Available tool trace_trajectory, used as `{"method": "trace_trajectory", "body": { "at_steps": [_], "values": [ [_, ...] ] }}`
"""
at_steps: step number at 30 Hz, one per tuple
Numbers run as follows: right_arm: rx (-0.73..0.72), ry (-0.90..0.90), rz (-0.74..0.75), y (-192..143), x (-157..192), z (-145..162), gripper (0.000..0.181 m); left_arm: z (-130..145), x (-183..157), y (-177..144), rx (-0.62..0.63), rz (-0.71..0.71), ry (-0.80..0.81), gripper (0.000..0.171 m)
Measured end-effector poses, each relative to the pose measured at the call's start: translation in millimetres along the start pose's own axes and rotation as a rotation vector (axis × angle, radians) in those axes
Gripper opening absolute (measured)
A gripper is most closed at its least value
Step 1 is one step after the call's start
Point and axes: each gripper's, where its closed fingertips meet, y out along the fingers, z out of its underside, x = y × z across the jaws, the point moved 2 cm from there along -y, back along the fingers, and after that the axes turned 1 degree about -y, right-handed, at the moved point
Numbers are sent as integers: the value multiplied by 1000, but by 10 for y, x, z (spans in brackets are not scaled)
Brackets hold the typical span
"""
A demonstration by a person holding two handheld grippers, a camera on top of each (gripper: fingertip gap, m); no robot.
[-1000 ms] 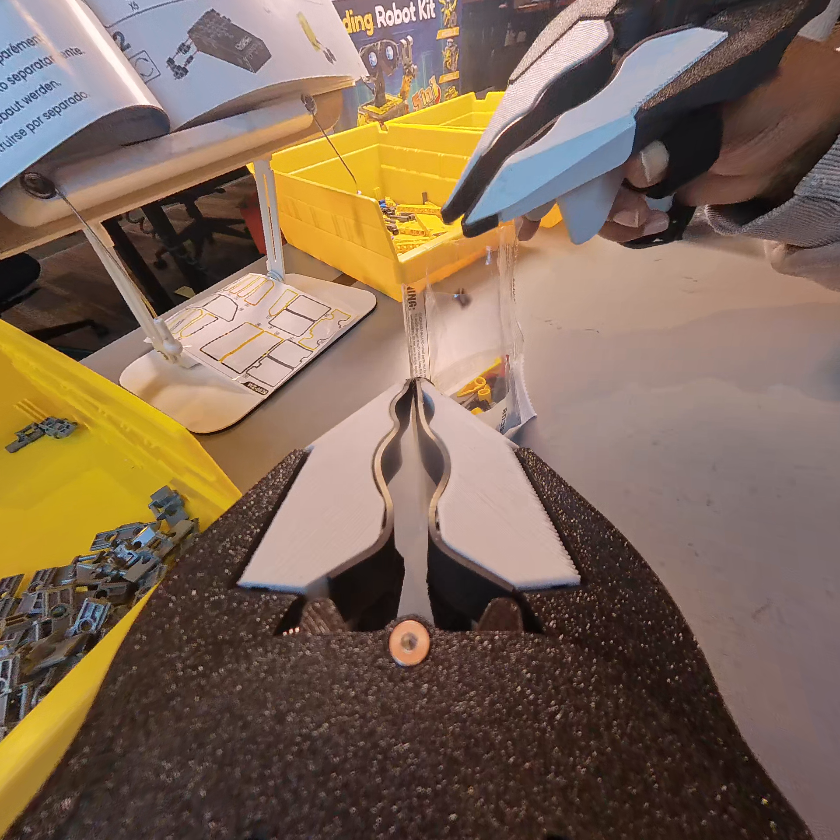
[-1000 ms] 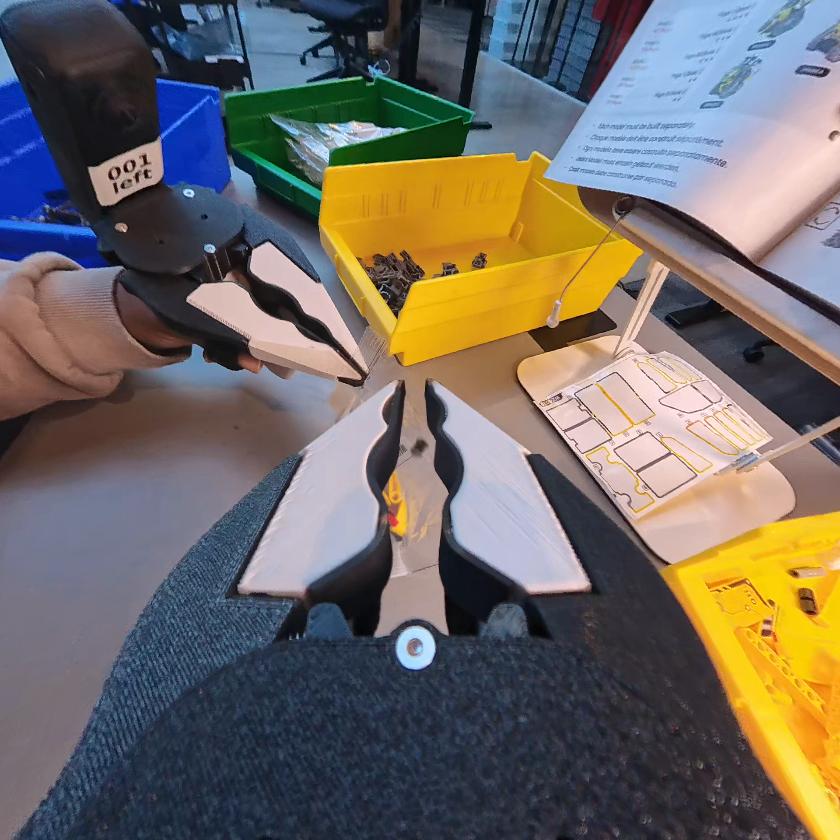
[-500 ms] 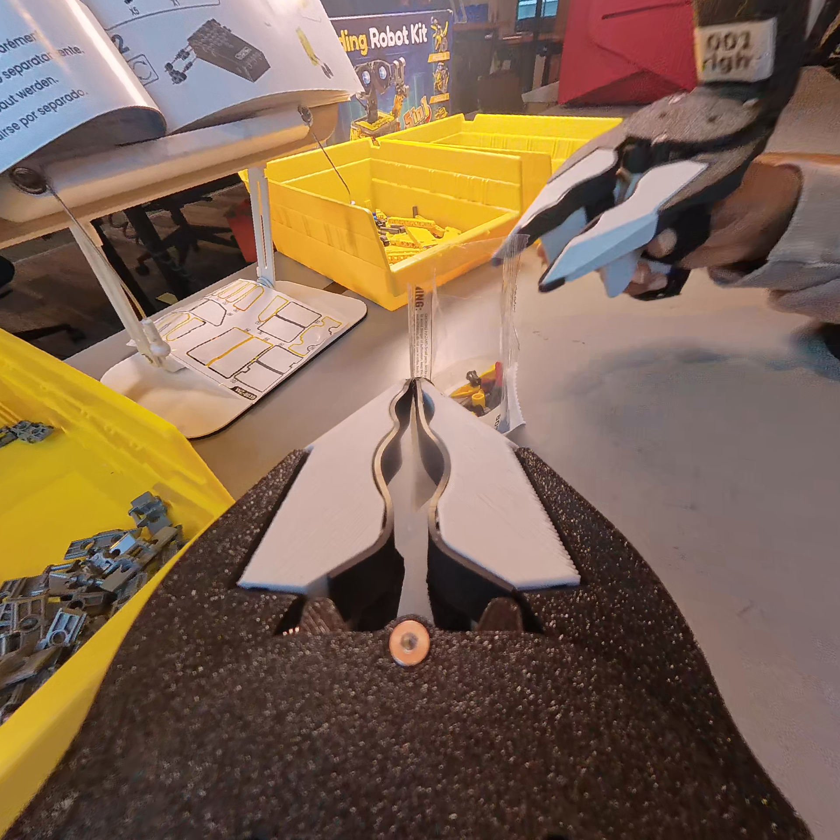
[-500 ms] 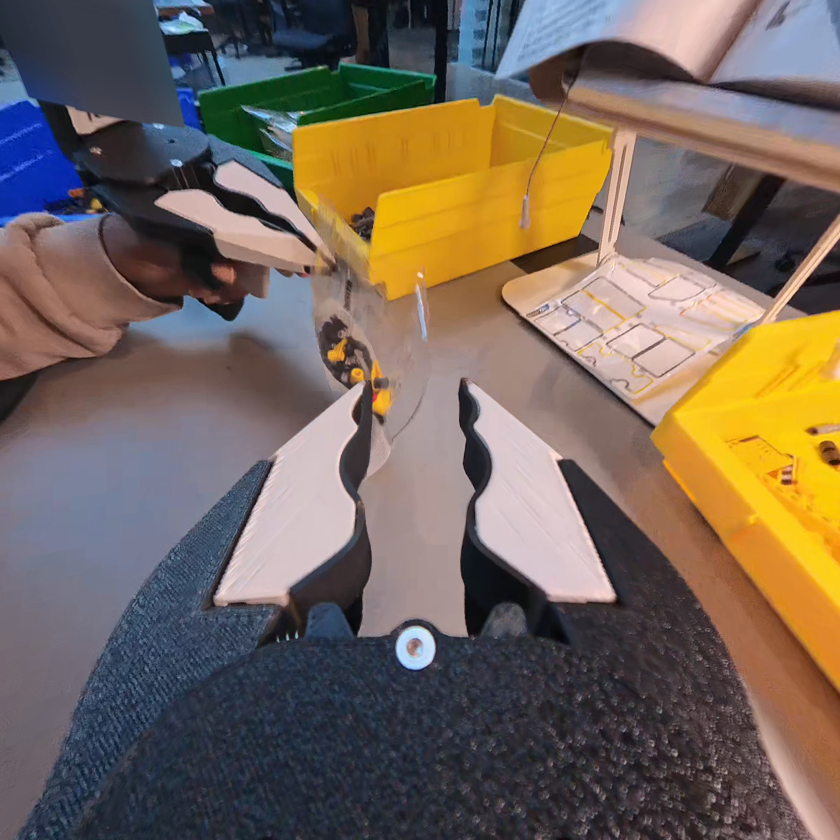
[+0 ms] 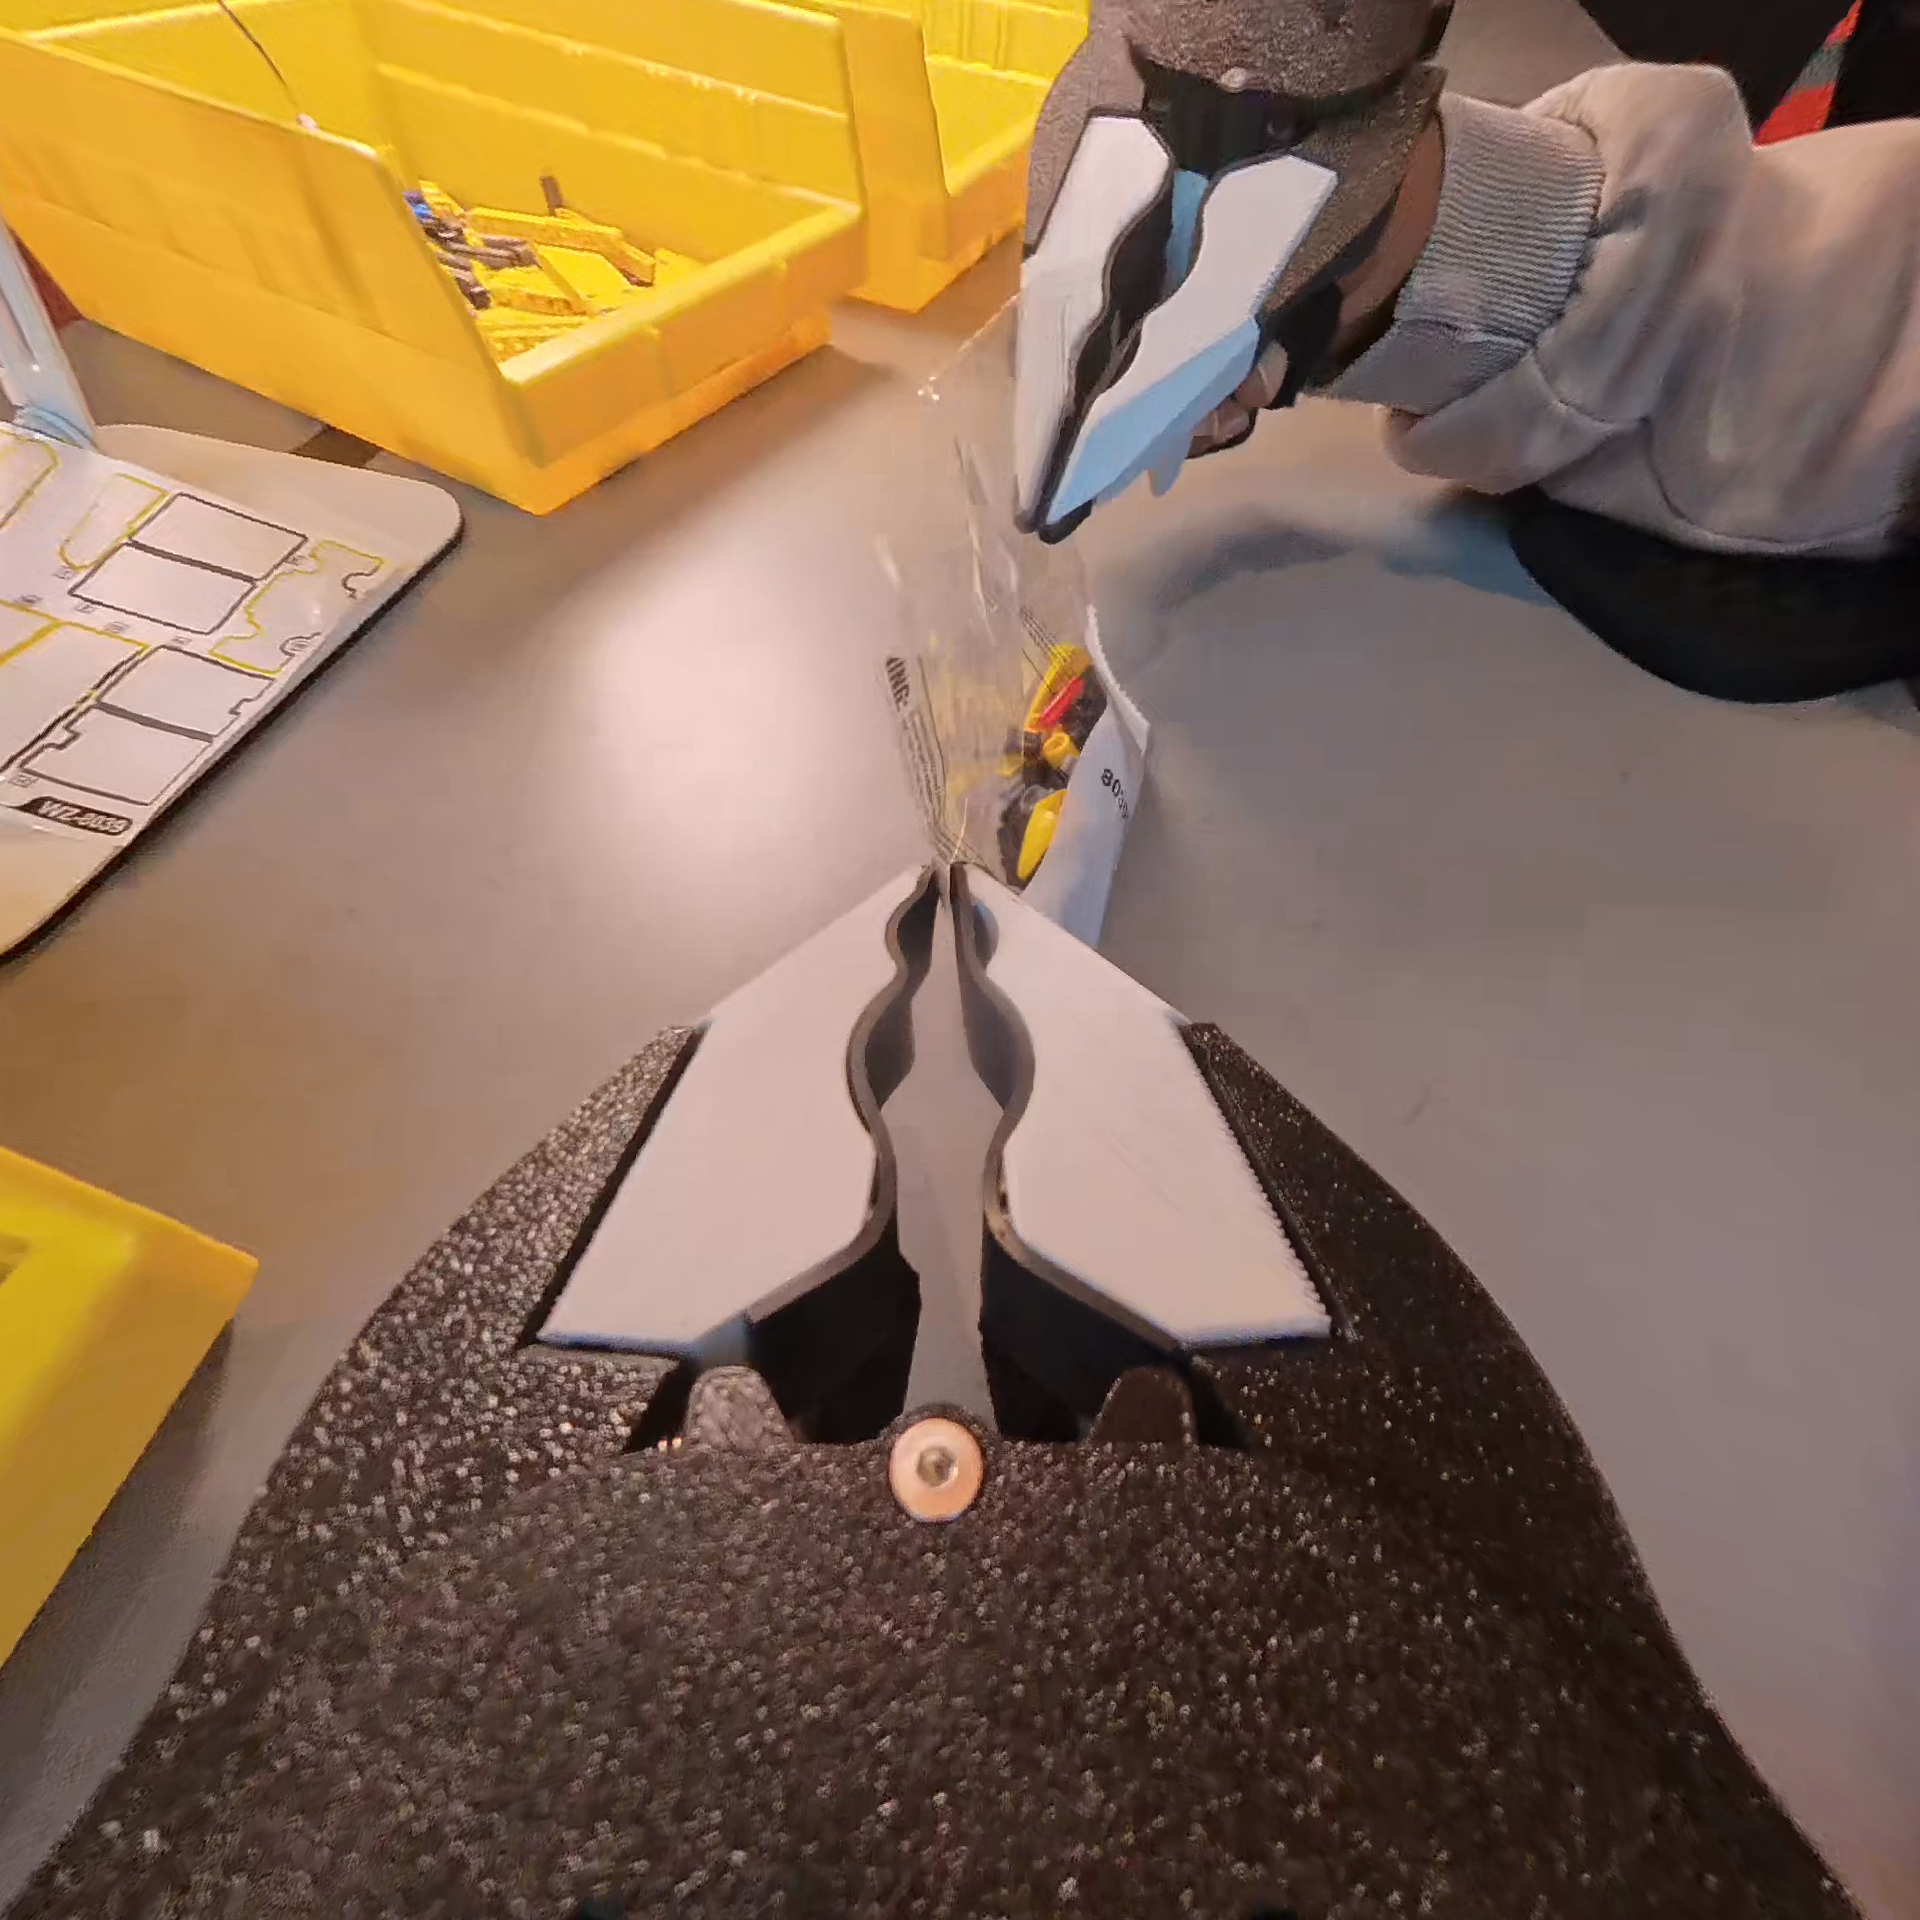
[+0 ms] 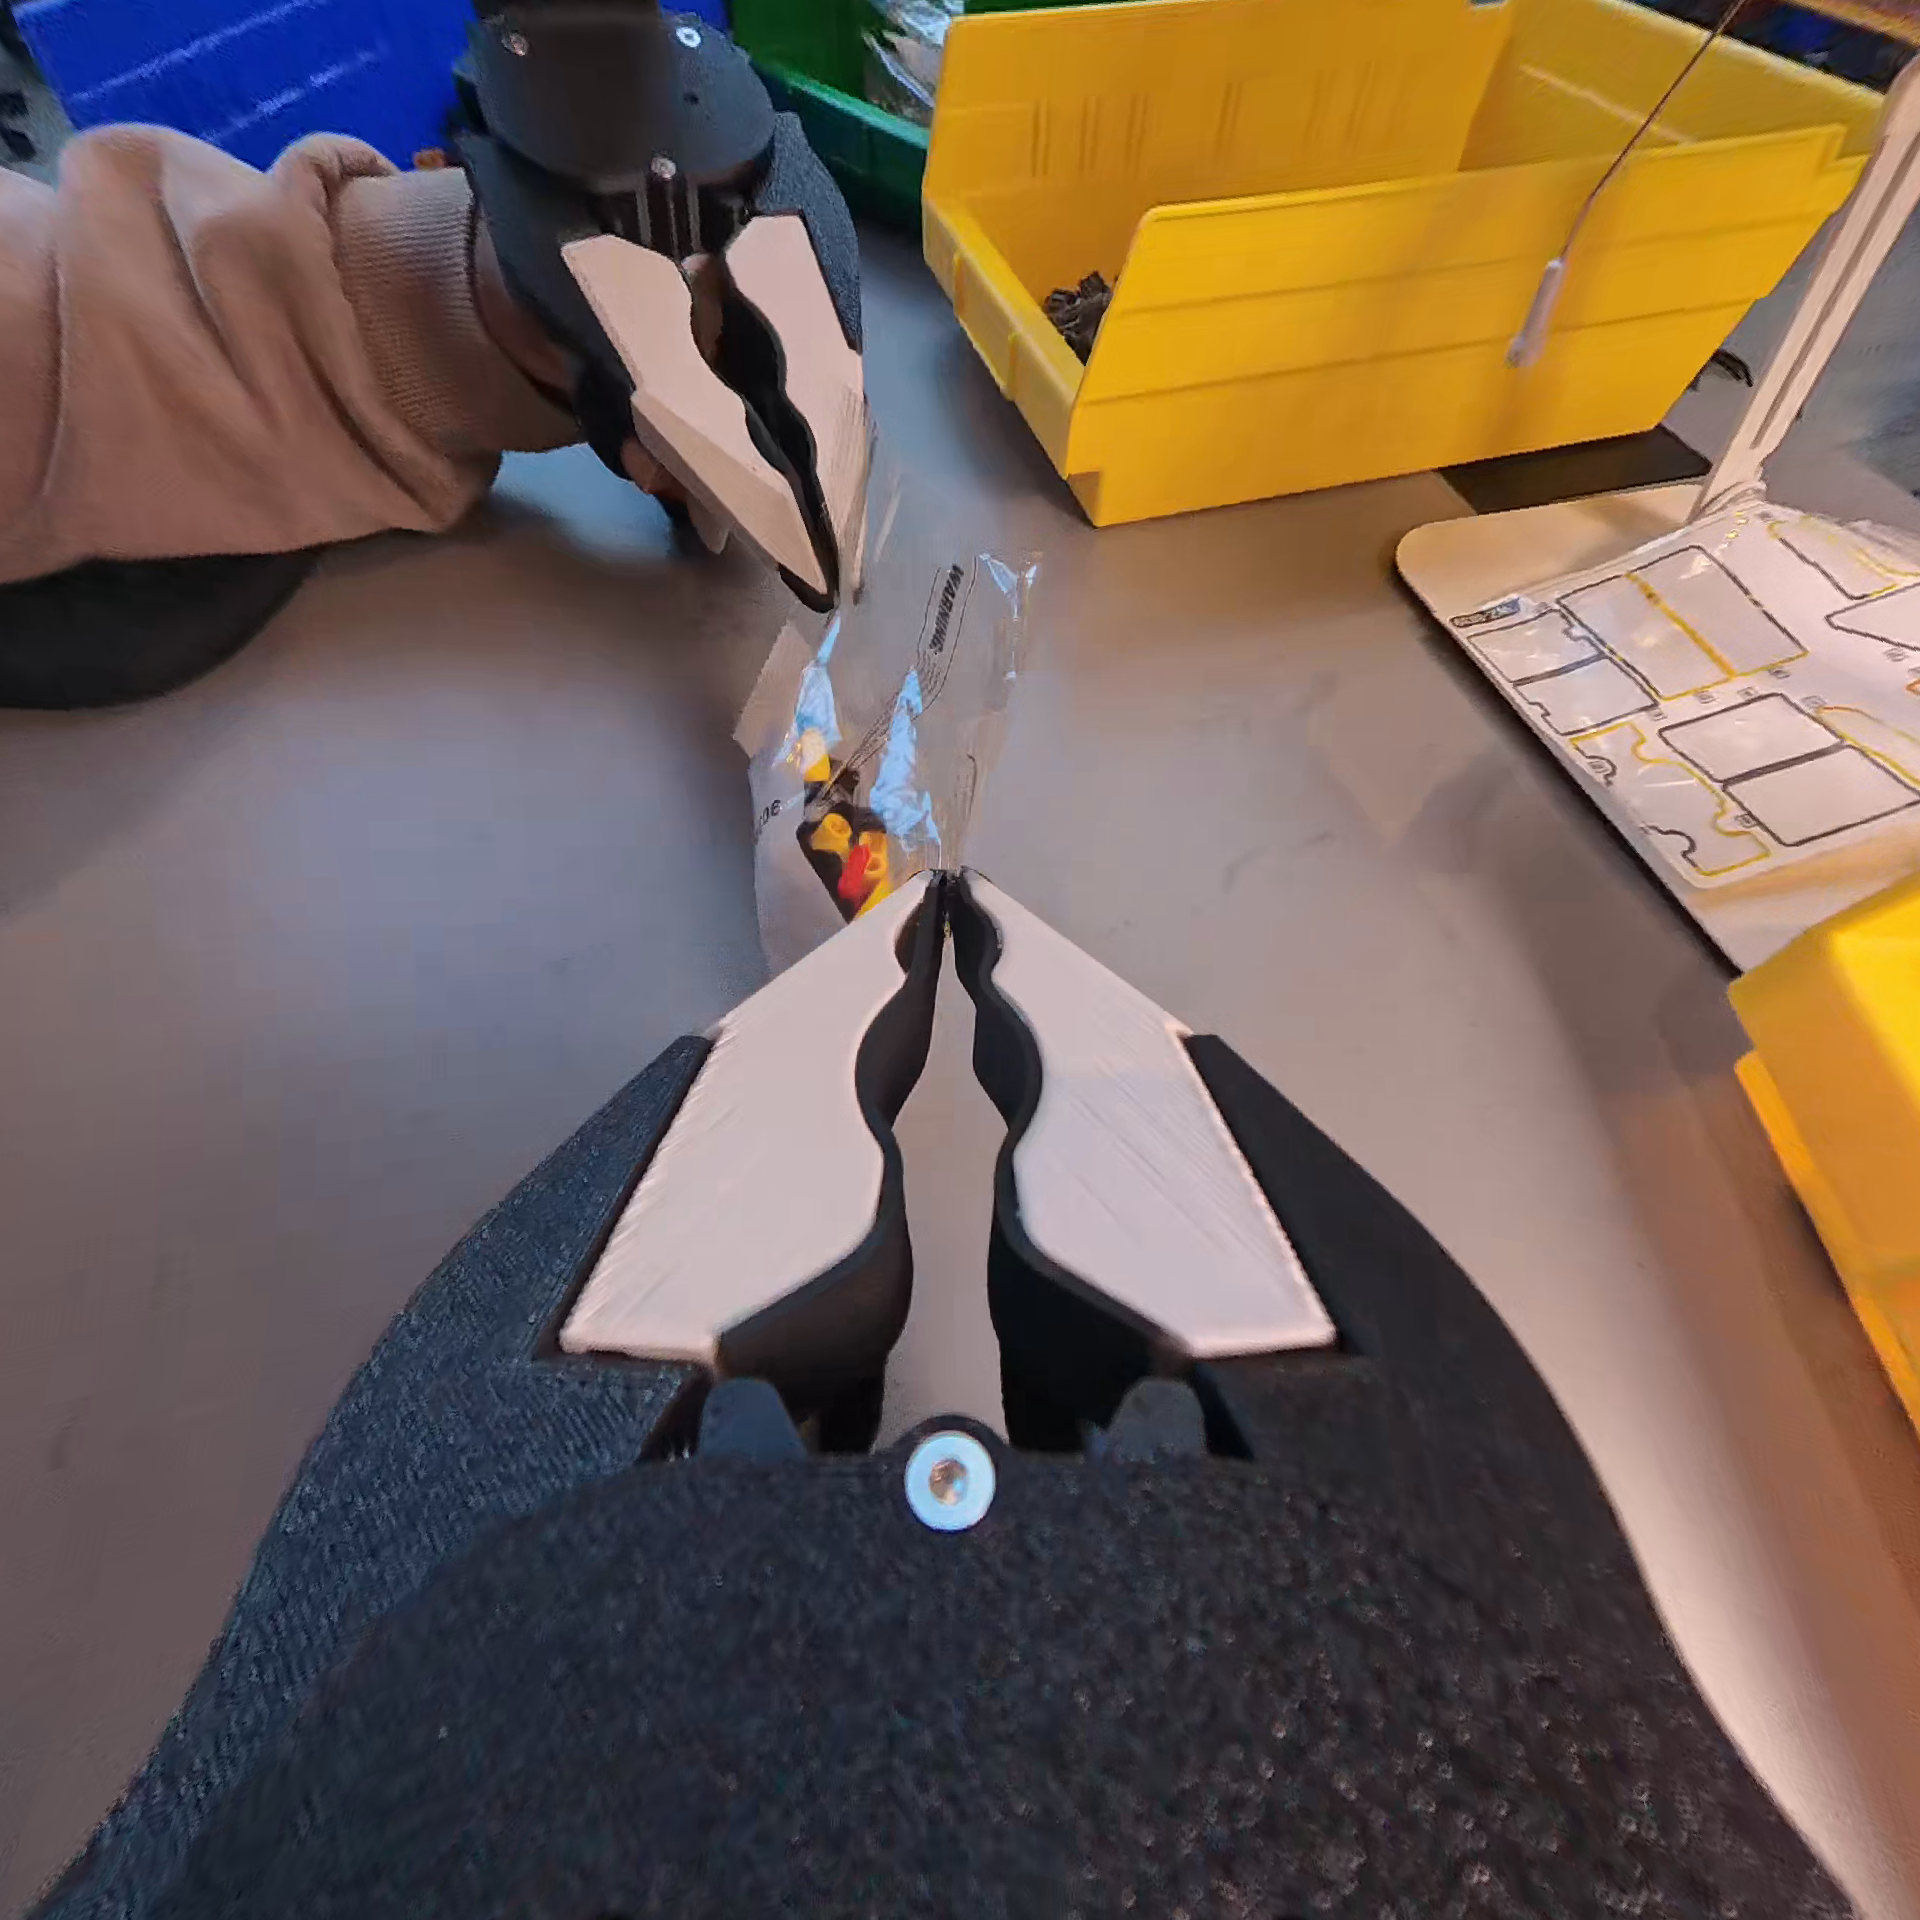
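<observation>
Right now both grippers pinch the same clear plastic bag [image 5: 997, 727] from two sides. The left gripper [image 5: 948, 871] has its two fingers pressed together at the tips, with a thin edge of the bag caught between them. The right gripper [image 6: 945, 875] is squeezed tight the same way on another edge. In the left wrist view the right gripper [image 5: 1049, 525] shows farther off at 12 o'clock, tips pointing down at the top of the bag. In the right wrist view the left gripper [image 6: 831, 592] shows at 11 o'clock, tips at the far edge of the bag.

The bag sits between the two grippers, just over the grey table [image 5: 623, 779]. Whether its bottom touches the table is hard to tell. Small yellow, red and black pieces [image 6: 852, 842] sit low in the bag; they are too small and bunched to name. The bag is see-through and shiny, so its edges are hard to follow.

A yellow bin [image 5: 499, 270] with yellow pieces sits at 10 o'clock in the left wrist view. Another yellow bin [image 6: 1351, 343] with small dark bits sits at 1 o'clock in the right wrist view; most of what is inside is hidden by its front wall. A white stand base [image 6: 1662, 727] with a sticker sheet lies at 3 o'clock, cut off by the frame. Light sleeves [image 5: 1662, 312] cover the person's wrists.
</observation>
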Motion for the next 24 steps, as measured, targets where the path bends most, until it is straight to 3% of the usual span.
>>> {"method": "trace_trajectory", "body": {
  "at_steps": [4, 8, 12, 13, 15, 16, 20, 24],
  "values": [
    [-61, 15, -32, -28, 41, -104, 1, 22, -99, 27, 14, 48, 11, 11],
    [-78, -10, -41, -27, 73, -103, 0, 9, -93, 67, 18, 34, 15, 1],
    [-174, -7, -65, -142, 89, -230, 0, -111, -87, 5, -45, 1, 81, 0],
    [-183, -10, -75, -151, 104, -234, 1, -72, -92, 13, -8, -13, 122, 0],
    [-136, -19, -113, -100, 165, -143, 7, 74, -105, 69, 94, -37, 203, 1],
    [-92, -23, -120, -50, 183, -65, 16, 93, -133, 97, 97, -27, 203, 1],
    [-70, -28, -135, 48, 237, -20, 21, 87, -184, 134, 92, 3, 195, 0],
    [-51, -53, -134, 60, 252, 8, 0, 82, -211, 136, 77, 27, 177, 0]
  ]
}}
